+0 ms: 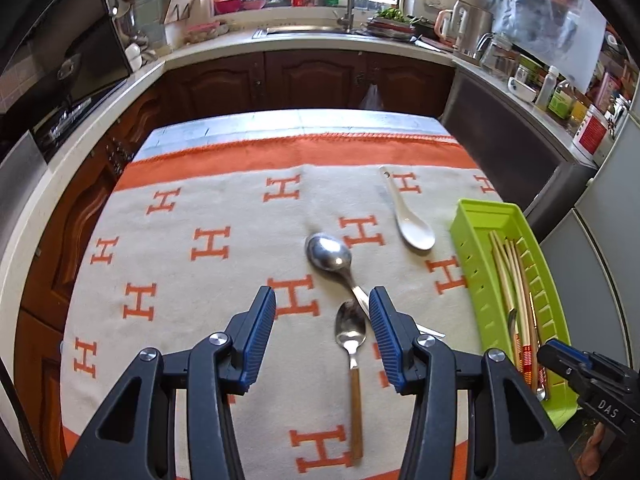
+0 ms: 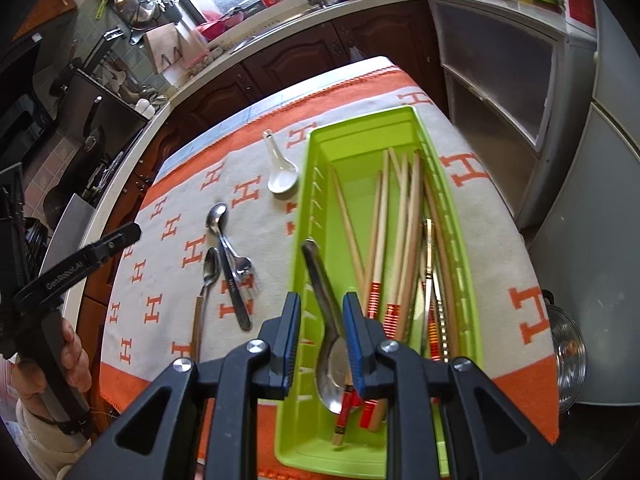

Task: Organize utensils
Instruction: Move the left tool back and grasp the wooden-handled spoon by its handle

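A green utensil tray (image 2: 448,184) (image 1: 476,248) holds several chopsticks (image 2: 404,232) and a metal spoon (image 2: 332,344). My right gripper (image 2: 320,308) is open above the tray, its pads either side of that spoon's handle, apart from it. On the cloth lie a white ceramic spoon (image 1: 412,220) (image 2: 282,172), a large metal spoon (image 1: 330,256) (image 2: 224,248), a wooden-handled spoon (image 1: 352,344) (image 2: 208,276) and a fork (image 2: 242,266). My left gripper (image 1: 322,310) is open above the cloth, over the two metal spoons.
The table carries an orange and cream cloth (image 1: 180,240) with H letters. Kitchen counters and dark cabinets (image 1: 312,76) surround it, with a sink (image 1: 316,30) at the back. A steel lid (image 2: 568,364) sits low on the right.
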### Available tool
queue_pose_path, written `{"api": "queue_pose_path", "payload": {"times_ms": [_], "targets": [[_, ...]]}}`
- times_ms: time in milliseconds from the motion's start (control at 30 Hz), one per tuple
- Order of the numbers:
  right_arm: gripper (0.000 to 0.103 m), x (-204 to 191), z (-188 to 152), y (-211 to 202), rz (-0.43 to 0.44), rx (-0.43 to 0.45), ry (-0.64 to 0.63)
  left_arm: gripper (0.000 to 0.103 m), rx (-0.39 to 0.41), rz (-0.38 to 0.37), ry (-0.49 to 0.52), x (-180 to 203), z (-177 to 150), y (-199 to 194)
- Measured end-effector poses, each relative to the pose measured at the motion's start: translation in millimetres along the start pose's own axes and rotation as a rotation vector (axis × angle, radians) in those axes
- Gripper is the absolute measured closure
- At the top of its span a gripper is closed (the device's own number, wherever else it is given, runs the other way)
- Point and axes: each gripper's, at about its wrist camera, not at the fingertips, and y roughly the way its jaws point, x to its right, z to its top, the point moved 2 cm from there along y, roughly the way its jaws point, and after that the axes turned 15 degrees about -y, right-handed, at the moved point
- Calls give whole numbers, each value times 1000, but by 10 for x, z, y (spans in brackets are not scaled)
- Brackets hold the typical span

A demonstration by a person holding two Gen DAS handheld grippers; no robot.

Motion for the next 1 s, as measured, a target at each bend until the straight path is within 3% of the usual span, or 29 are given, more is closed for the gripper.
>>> {"api": "queue_pose_path", "payload": {"times_ms": [433, 567, 800, 1000], "targets": [[82, -425, 131, 160, 34, -22, -103, 57, -290, -150, -114, -272, -335, 541], [82, -505, 148, 211, 34, -33, -122, 71, -363, -182, -133, -262, -436, 709], [81, -582, 174, 259, 24, -45, -149, 71, -351, -140, -60, -96, -550, 783], [81, -615, 178, 310, 23, -55, -164, 71, -241, -54, 22, 92, -624, 787]]}}
